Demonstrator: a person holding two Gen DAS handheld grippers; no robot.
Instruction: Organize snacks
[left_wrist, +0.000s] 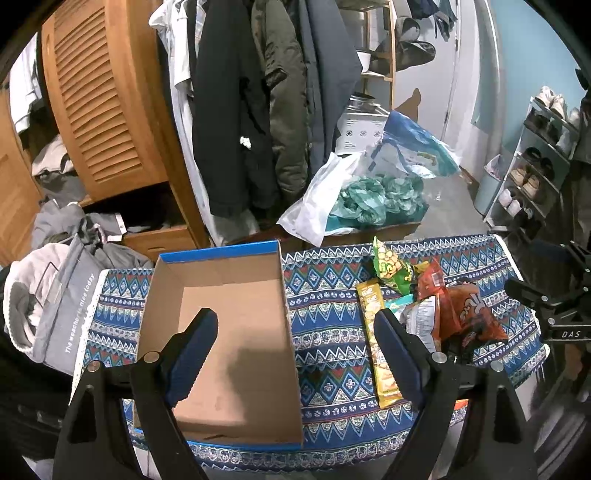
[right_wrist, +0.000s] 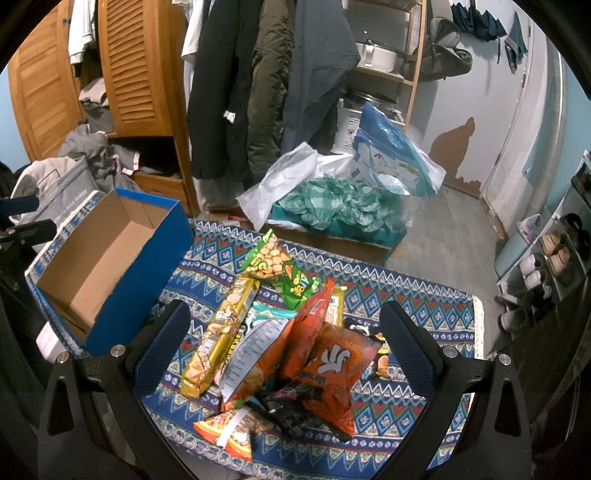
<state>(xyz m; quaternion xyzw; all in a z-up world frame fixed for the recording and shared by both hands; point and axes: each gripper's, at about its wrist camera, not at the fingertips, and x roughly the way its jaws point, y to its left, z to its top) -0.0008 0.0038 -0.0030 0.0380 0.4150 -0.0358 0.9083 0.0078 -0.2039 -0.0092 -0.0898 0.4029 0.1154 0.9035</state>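
Both grippers' jaws spread: left over box, right over snacks.

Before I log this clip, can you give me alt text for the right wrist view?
The open right tool hovers over a heap of snack packets: a long yellow packet, a green peanut bag and an orange bag with a white hand, on a blue patterned tablecloth. An empty blue cardboard box sits to the left.

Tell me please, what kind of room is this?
Probably a bedroom or entry corner of a home: coats hang beside a wooden louvred wardrobe, and a shoe rack stands by the wall. The snacks lie on a patterned tablecloth.
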